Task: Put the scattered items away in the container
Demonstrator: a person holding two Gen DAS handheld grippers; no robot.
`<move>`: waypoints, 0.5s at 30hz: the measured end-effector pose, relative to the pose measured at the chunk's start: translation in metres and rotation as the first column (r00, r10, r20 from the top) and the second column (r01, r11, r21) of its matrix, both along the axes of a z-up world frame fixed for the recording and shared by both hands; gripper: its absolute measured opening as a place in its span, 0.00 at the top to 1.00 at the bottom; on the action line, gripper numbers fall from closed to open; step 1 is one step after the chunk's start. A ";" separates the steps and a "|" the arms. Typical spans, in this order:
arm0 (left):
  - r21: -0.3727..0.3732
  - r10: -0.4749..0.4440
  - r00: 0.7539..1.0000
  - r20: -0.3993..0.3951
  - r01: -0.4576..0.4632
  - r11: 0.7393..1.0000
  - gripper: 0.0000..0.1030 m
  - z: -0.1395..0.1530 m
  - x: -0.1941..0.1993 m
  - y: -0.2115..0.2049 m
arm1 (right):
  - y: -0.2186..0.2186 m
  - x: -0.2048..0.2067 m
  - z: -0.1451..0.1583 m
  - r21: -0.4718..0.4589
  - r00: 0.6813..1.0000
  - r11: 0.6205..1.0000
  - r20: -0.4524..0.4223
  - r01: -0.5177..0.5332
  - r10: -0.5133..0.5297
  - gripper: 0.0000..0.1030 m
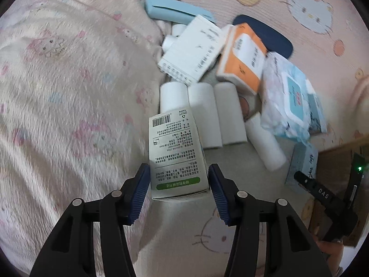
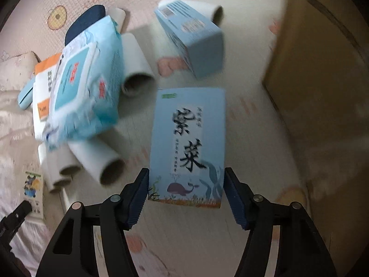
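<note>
As seen from the left wrist, reading left to right: plush blanket (image 1: 69, 92) filling the left half of the frame. At bottom centre, left tongs (image 1: 178, 182) clamped on a white printed carton (image 1: 175, 152), blue pads pressed to both long sides, barcode end pointing up-frame. Just beyond, white rolls (image 1: 203, 115) lying side by side on the pink mat (image 1: 288, 4). Above them a white box (image 1: 193, 50), then an orange tissue pack (image 1: 244, 57), then a wet-wipe pack (image 1: 290, 101) at right.

As seen from the right wrist: wet-wipe pack at left, resting over the rolls. At bottom centre, right tongs (image 2: 185, 191) clamped on a blue whale-print carton (image 2: 188, 143), pads against both sides. Second blue box (image 2: 193, 41) at upper centre, apart from the carton. Brown cardboard container (image 2: 318, 69) along the right edge, near the held carton, not touching.
</note>
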State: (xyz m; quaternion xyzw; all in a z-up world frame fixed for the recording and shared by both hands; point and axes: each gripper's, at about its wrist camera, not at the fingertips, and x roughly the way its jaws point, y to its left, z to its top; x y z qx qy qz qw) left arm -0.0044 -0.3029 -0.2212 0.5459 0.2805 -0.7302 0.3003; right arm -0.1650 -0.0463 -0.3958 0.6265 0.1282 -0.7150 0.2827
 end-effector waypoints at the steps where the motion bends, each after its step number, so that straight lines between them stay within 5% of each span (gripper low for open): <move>1: 0.003 -0.008 1.000 0.000 0.008 1.000 0.46 -0.001 0.002 0.002 | 0.005 0.003 0.000 -0.002 1.000 1.000 0.007 0.001 -0.001 0.40; 9: 0.040 -0.067 0.997 -0.025 0.068 0.997 0.49 -0.004 0.007 0.024 | 0.051 0.029 0.002 -0.066 0.992 0.995 0.113 0.070 -0.063 0.40; 15: 0.105 -0.113 0.994 -0.007 0.113 0.988 0.50 -0.022 0.002 0.042 | 0.056 0.038 0.012 -0.096 0.992 0.993 0.113 0.063 -0.052 0.39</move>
